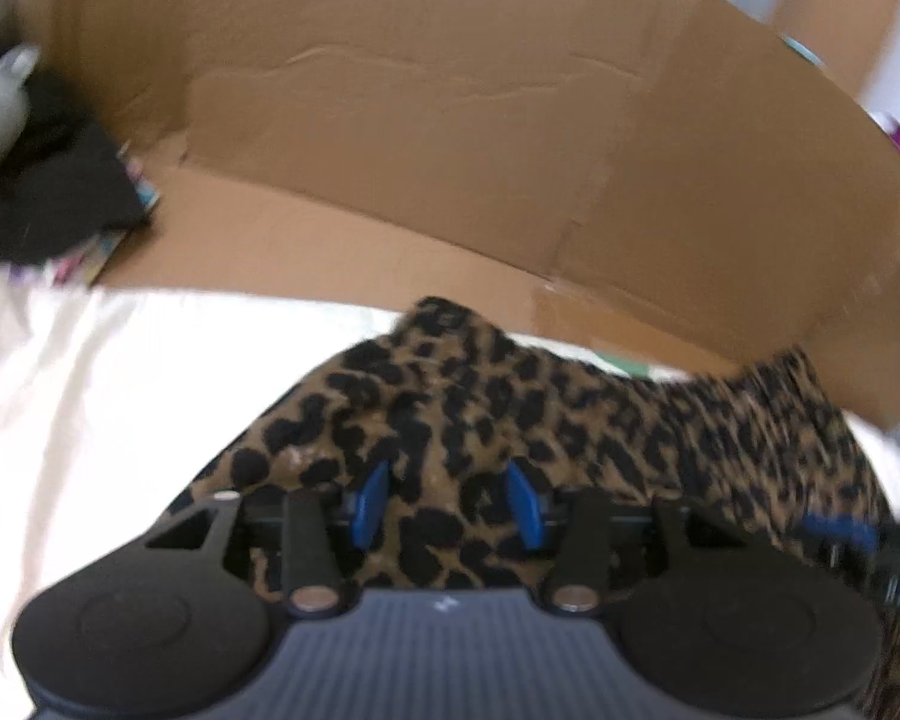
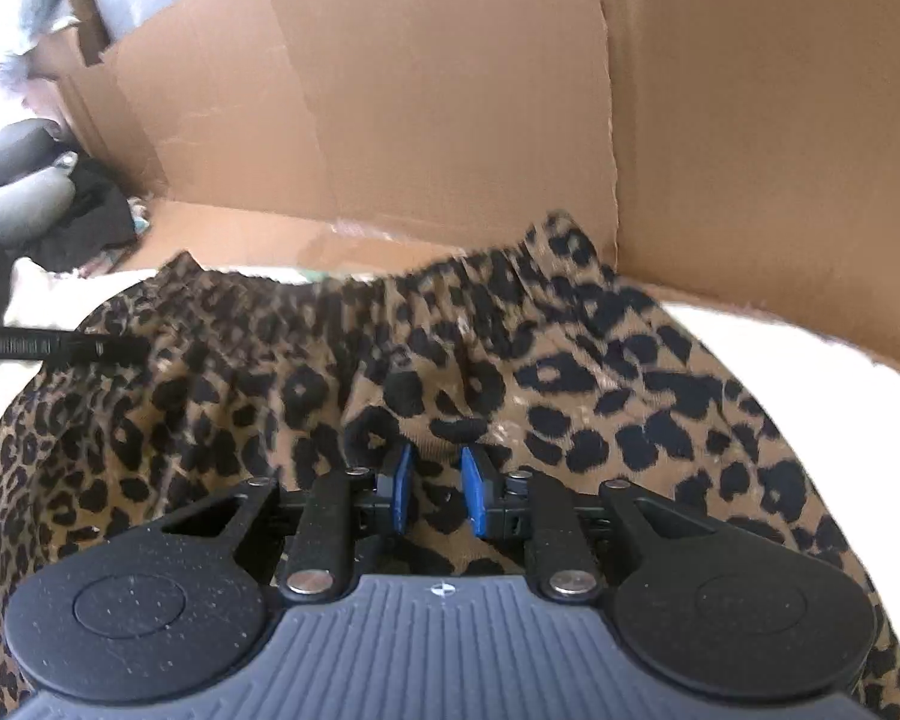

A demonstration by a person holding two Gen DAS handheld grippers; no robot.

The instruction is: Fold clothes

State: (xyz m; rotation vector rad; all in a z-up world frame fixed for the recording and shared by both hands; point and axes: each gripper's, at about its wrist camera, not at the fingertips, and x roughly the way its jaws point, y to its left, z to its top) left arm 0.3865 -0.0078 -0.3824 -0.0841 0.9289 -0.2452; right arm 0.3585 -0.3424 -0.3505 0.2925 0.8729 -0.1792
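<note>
A large brown corrugated cardboard box wall (image 1: 450, 120) curves behind everything in both views. Below it a white sheet-covered surface (image 1: 90, 408) carries the tan, black-spotted leopard-print garment (image 2: 570, 372), which lies bunched against the cardboard. Only the right wrist view shows its gathered elastic waistband (image 2: 480, 270). The left gripper (image 1: 450, 501) stands released, its blue pads apart over the fabric. The right gripper (image 2: 437, 483) is clenched on a fold of the garment.
</note>
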